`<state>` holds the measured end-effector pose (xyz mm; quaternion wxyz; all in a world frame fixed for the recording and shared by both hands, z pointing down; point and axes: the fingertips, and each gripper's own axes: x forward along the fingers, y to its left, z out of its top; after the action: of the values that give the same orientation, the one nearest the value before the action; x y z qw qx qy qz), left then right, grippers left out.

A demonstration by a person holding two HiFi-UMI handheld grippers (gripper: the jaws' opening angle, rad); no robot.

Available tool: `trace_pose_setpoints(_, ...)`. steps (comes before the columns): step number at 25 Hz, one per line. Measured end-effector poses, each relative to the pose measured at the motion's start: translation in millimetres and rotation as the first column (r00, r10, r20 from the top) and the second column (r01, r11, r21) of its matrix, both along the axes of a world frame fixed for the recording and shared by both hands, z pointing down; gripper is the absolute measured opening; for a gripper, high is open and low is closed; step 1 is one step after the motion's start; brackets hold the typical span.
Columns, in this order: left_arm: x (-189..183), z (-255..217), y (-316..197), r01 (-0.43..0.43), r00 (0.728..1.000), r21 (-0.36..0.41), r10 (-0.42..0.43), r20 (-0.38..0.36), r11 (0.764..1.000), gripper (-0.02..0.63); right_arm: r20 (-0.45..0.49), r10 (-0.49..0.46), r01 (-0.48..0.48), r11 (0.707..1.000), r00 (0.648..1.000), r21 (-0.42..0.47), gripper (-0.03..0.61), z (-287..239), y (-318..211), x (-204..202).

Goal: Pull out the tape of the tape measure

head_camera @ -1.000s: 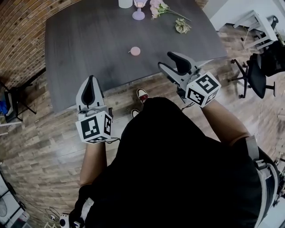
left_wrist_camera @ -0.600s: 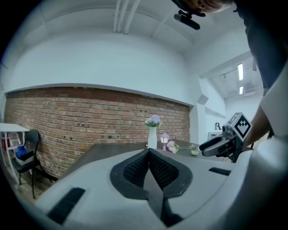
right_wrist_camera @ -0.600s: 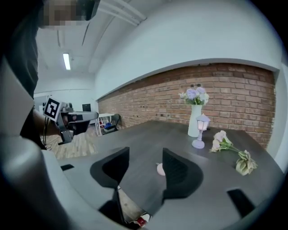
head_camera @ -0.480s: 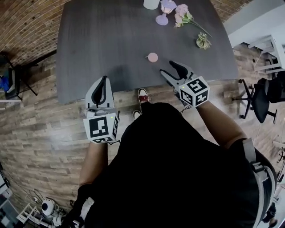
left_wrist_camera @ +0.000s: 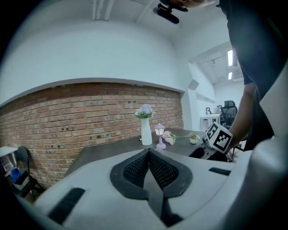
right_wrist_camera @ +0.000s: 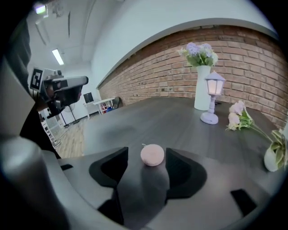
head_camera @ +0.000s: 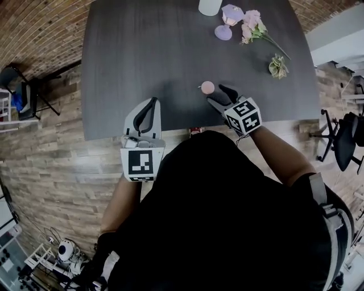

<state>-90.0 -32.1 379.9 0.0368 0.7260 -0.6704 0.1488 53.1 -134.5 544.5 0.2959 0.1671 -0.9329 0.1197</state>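
Note:
The tape measure [head_camera: 207, 87] is a small round pink case with a short tab, lying on the dark grey table [head_camera: 142, 51] near its front edge. My right gripper [head_camera: 220, 95] is just behind it, and its jaws are opening. In the right gripper view the tape measure [right_wrist_camera: 152, 155] sits in line with the gap of the right gripper [right_wrist_camera: 147, 158], at the fingertips, and the pads do not touch it. My left gripper [head_camera: 150, 107] hovers over the table's front edge to the left, shut and empty. The left gripper [left_wrist_camera: 148, 152] has its pads pressed together.
At the table's far side stand a white vase [head_camera: 209, 7] and a small lavender lantern [head_camera: 226, 23], with pink flowers [head_camera: 253, 24] and a pale green bloom [head_camera: 278, 66] lying to the right. Black office chairs [head_camera: 344, 136] stand on the wooden floor at the right.
Both grippers have moved forward to the table. The right gripper has closed in on the pink tape measure and its jaws stand wider. The left gripper now reaches over the front edge.

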Motion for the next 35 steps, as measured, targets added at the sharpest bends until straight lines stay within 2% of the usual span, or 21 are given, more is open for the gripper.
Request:
trace_pose_setpoints(5,-11,-12,-33,0.012,1.000,0.008,-0.012,-0.012,1.000,0.009,-0.046,-0.057,0.056,0.998,0.997,-0.039,0.264,25,-8,-16)
trace_pose_setpoints(7,-16,-12,-45,0.005,1.000,0.007,-0.005,-0.002,1.000,0.009,-0.088,-0.053,0.052,0.999,0.995,-0.017,0.265,33,-21,-27)
trace_pose_setpoints(12,-15,-10,-57,-0.130,0.991,0.004,0.130,-0.013,0.991,0.009,-0.165,-0.024,0.029,0.999,0.986,0.031,0.265,41,-16,-28)
trace_pose_setpoints(14,-27,-17,-65,-0.166,0.986,0.019,0.166,-0.021,0.986,0.009,-0.170,0.027,-0.025,1.000,0.985,0.015,0.215,34,-18,-31)
trace_pose_setpoints(16,-35,-18,-69,-0.227,0.974,0.007,0.227,-0.003,0.974,0.009,-0.115,0.083,-0.084,0.996,0.990,0.001,0.215,13,-14,-39)
trace_pose_setpoints(19,-43,-5,-83,-0.286,0.958,-0.047,0.286,-0.007,0.957,0.009,0.001,0.131,-0.131,0.990,0.991,0.059,0.215,-37,-22,-59)
trace_pose_setpoints(21,-37,-3,-88,-0.345,0.938,-0.043,0.344,-0.032,0.937,0.009,0.089,0.152,-0.160,0.982,0.984,0.099,0.215,-77,-22,-72)
trace_pose_setpoints(25,-20,-4,-95,-0.428,0.904,-0.003,0.428,-0.004,0.904,0.009,0.188,0.141,-0.175,0.968,0.972,0.179,0.215,-135,-12,-85)
trace_pose_setpoints(27,-8,-16,-94,-0.488,0.872,0.050,0.489,-0.013,0.872,0.011,0.219,0.168,-0.210,0.960,0.961,0.185,0.215,-151,-10,-82)
trace_pose_setpoints(29,3,-32,-92,-0.550,0.832,0.115,0.555,-0.010,0.827,0.011,0.237,0.184,-0.232,0.954,0.954,0.191,0.215,-163,-10,-80)
trace_pose_setpoints(31,9,-41,-90,-0.591,0.801,0.146,0.599,-0.008,0.793,0.011,0.246,0.178,-0.231,0.951,0.953,0.207,0.215,-173,-11,-83)
trace_pose_setpoints(33,10,-43,-90,-0.601,0.792,0.149,0.610,-0.022,0.785,0.011,0.262,0.164,-0.223,0.951,0.951,0.214,0.215,-182,-9,-89)
trace_pose_setpoints(35,7,-42,-91,-0.594,0.795,0.146,0.605,-0.043,0.791,0.012,0.278,0.146,-0.209,0.954,0.950,0.214,0.215,-189,-6,-95)
